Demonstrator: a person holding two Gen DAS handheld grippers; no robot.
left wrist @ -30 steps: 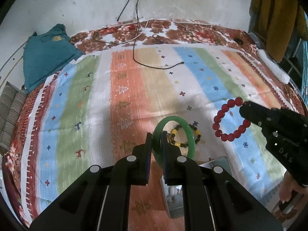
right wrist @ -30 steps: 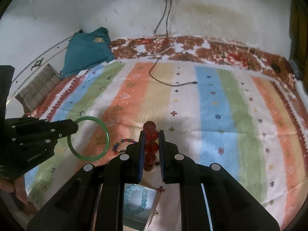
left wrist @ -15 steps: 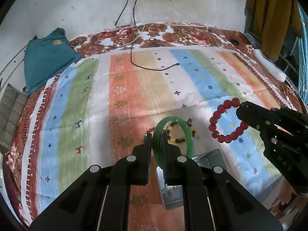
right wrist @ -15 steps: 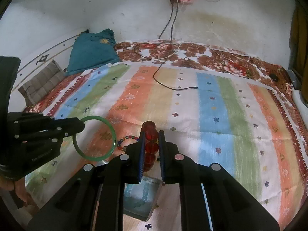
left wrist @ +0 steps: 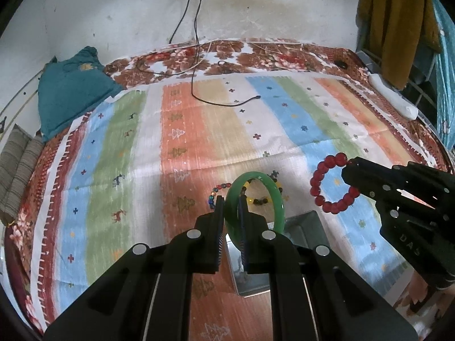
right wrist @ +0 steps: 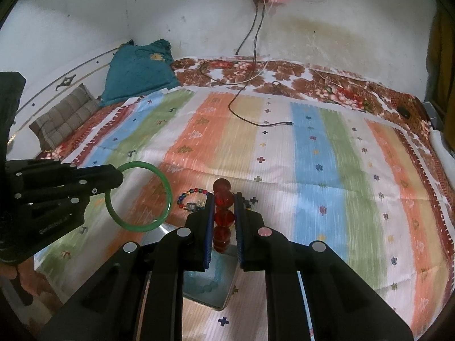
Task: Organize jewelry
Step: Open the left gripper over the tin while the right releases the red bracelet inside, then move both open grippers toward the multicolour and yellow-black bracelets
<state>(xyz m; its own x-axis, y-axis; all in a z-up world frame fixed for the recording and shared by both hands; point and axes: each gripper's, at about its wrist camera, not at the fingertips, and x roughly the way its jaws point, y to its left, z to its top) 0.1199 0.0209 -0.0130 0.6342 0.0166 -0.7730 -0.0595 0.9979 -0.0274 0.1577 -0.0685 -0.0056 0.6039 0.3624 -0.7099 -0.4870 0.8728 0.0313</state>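
My left gripper (left wrist: pixel 230 201) is shut on a green bangle (left wrist: pixel 277 196) and holds it upright above a metal tin (left wrist: pixel 310 221). It also shows in the right wrist view (right wrist: pixel 121 177) with the green bangle (right wrist: pixel 167 199). My right gripper (right wrist: pixel 223 199) is shut on a red bead bracelet (right wrist: pixel 223 217), seen from the left wrist view as a ring of red beads (left wrist: pixel 318 196) at the right gripper's tip (left wrist: pixel 348 167). The metal tin (right wrist: pixel 207 284) below holds a pale blue bead bracelet (right wrist: pixel 210 285). A multicoloured bead bracelet (left wrist: pixel 256 200) lies on the cloth beyond the tin.
A striped cloth (left wrist: pixel 199 130) covers the bed. A black charging cable (left wrist: pixel 221 102) lies across its far part. A teal garment (left wrist: pixel 71 91) and a striped cushion (left wrist: pixel 17 170) sit at the far left. A white wall (right wrist: pixel 199 14) stands behind.
Both grippers have risen and pulled back with their bracelets still held. The tin and the multicoloured bracelet have not moved on the cloth.
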